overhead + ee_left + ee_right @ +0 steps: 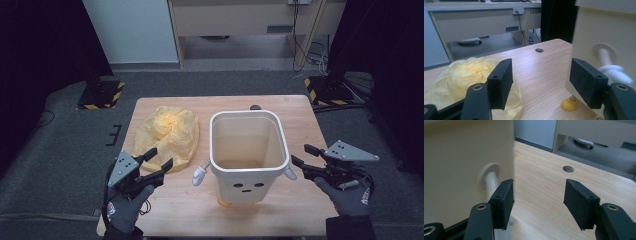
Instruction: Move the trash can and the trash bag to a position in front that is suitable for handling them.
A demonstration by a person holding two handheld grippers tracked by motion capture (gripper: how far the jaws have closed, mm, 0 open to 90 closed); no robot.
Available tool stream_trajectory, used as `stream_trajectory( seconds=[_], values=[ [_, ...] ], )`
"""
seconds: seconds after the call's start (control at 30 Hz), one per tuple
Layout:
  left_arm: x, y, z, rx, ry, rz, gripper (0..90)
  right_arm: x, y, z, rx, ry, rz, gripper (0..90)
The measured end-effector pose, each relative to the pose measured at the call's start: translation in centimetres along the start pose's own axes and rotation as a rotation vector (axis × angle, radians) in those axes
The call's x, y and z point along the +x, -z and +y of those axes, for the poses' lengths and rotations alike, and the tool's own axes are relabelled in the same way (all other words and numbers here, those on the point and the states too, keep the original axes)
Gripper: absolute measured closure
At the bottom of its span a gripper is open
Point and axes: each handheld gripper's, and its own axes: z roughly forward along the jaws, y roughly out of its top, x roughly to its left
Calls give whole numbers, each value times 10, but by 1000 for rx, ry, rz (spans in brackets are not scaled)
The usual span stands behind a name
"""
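Cream plastic bin with a cartoon face and little arms [248, 155] stands mid-surface [295, 112], crumpled yellow plastic bag [167, 132] just left; left hand-held gripper [159, 165] spread near the bag, right hand-held gripper [299, 157] spread beside the bin, both empty, probably flanking it for lining

Right gripper [537, 206]: black jaws apart, nothing between pads. Cream plastic bin with white peg arm [461, 170] at left, close beside left jaw; arm blurred. Light wooden desk [544, 182] beyond, round cable hole [568, 169] near far edge. Grey floor behind.
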Motion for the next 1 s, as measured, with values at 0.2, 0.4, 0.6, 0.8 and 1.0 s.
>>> stream_trajectory(
  seconds=[0.2, 0.4, 0.6, 0.8, 1.0],
  values=[
    [-34, -6, 7, 4, -69, -70, 349, 10, 7, 6, 13, 13, 117, 445],
    [-51, -16, 2, 29, -84, -107, 348, 18, -2, 3, 82, 47, 183, 450],
    [-58, -28, -7, 77, -77, -130, 348, 22, -19, -7, 138, 47, 193, 505],
    [-61, -37, -12, 96, -74, -149, 414, 20, -24, -15, 126, 42, 173, 610],
    [-56, -40, -12, 103, -60, -176, 519, 23, -25, -16, 112, 41, 172, 616]
  ],
)
